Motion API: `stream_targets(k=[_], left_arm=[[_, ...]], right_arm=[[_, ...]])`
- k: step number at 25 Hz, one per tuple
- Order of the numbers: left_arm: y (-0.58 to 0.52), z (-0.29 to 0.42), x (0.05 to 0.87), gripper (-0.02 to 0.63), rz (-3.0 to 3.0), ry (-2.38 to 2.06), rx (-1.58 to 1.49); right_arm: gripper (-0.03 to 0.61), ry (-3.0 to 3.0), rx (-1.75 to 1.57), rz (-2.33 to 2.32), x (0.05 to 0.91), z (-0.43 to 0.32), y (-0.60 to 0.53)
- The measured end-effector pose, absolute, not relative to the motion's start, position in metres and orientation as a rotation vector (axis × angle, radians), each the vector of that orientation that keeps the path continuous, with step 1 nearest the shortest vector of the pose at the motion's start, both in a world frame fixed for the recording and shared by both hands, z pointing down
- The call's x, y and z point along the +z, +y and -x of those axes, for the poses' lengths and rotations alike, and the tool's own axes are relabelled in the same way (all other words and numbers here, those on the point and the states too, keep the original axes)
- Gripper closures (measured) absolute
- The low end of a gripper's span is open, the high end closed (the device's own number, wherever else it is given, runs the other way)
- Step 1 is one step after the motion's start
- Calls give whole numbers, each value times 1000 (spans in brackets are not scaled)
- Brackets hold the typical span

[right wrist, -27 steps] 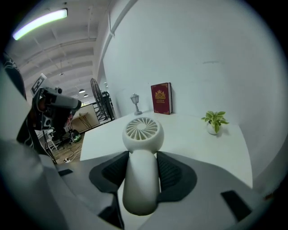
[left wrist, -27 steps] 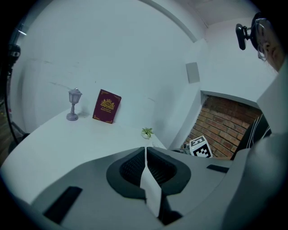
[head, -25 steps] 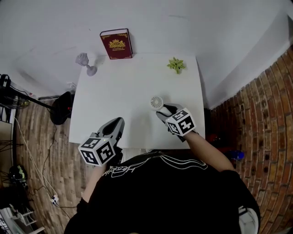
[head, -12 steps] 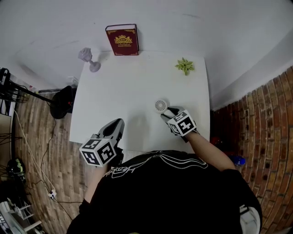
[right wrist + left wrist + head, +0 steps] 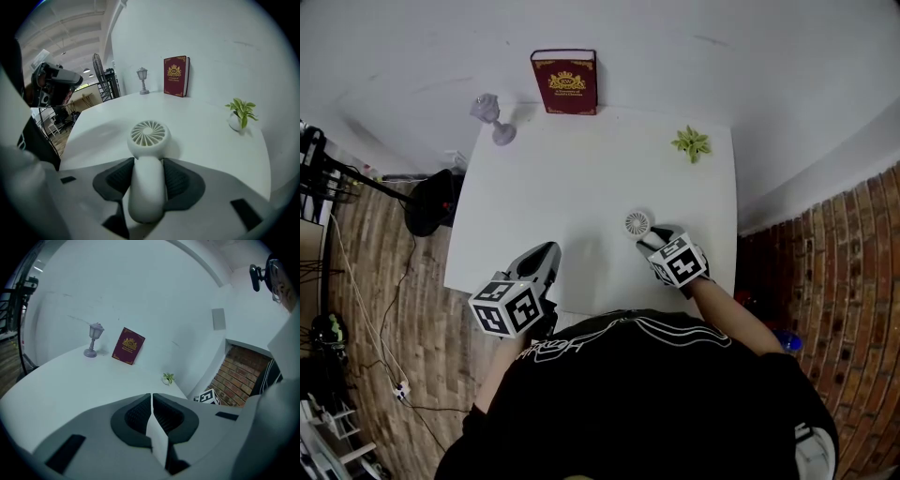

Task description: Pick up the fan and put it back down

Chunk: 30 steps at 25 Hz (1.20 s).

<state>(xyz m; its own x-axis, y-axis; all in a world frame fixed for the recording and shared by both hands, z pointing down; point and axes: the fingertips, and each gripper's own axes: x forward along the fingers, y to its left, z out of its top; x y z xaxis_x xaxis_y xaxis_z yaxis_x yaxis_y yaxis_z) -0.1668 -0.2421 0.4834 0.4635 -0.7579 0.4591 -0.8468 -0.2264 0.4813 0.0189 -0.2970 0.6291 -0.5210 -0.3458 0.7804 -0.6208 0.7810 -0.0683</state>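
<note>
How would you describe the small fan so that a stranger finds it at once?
Look at the white table, toward its near right corner. The right gripper grips a small white fan by its handle; only it has a round slatted head.

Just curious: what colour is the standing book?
The book is dark red with gold; clearest in right gripper view.

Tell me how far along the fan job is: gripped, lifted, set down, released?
Done: the right gripper has the fan clamped by its handle. In hand: the fan's head sits low over the white table, shadow tight beneath it; whether it touches, I cannot tell. Left: settle it if needed, open the jaws and back away. The left gripper is shut and empty.
</note>
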Motion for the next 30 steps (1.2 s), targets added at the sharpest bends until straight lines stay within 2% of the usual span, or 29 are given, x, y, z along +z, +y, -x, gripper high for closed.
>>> stream_targets(k=[4,13,16,19,30], left_arm=[[-242,170,482,575,-2020,-1338,162],[-227,171,470,575,-2036,-1343,172],[-218,168,464,575,-2051,-1342,174],[-209,164,457,575,-2072,-1337,179],[-176,132,423,575,-2199,-1243,163]], right_arm=[[376,-2157,425,-715,629,-17,-295],[252,-2224,501,-853,602,-22,-300],[256,-2323,529,-942,572,-24,-300],[291,-2469,550,-1003,529,-21,-294],[574,-2778,538,-942,429,-8,-219]])
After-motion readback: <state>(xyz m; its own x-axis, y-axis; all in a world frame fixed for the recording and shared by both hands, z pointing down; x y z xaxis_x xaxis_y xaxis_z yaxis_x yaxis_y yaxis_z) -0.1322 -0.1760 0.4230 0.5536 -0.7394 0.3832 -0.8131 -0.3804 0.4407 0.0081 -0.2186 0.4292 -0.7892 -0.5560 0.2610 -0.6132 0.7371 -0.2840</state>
